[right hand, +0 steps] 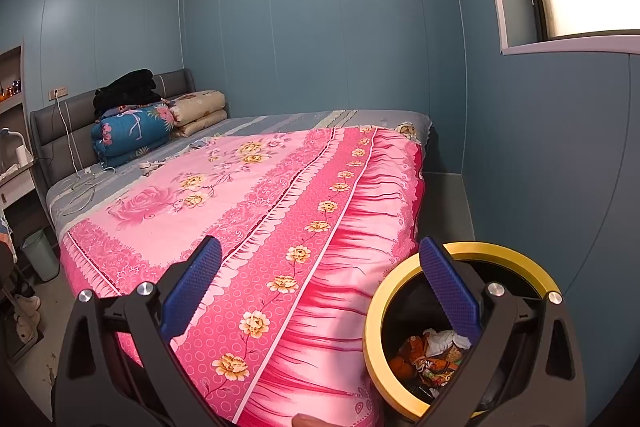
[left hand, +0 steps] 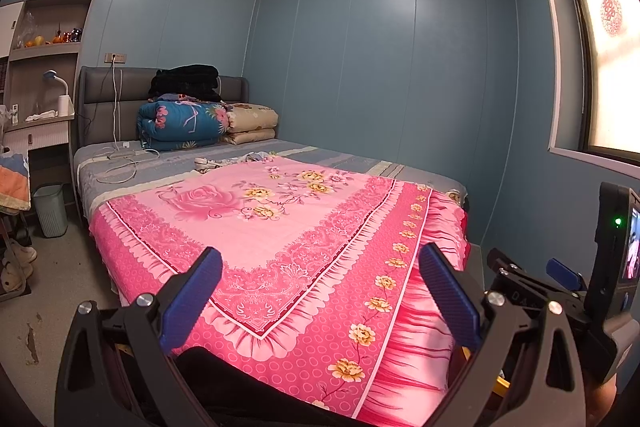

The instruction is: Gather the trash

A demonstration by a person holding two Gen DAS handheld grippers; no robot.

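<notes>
Trash bin (right hand: pixel 400 291) half hidden behind fingers (right hand: pixel 448 291)

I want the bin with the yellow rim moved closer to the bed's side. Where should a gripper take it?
Grip the yellow rim on the bin's bed-side edge, from above: one finger inside, one outside. The bin stands upright and open-topped; trash lies low, leaving the rim clear.

trash (right hand: pixel 434 355) in bin (right hand: pixel 504 251), bin right of bed (right hand: pixel 256 187)
</notes>
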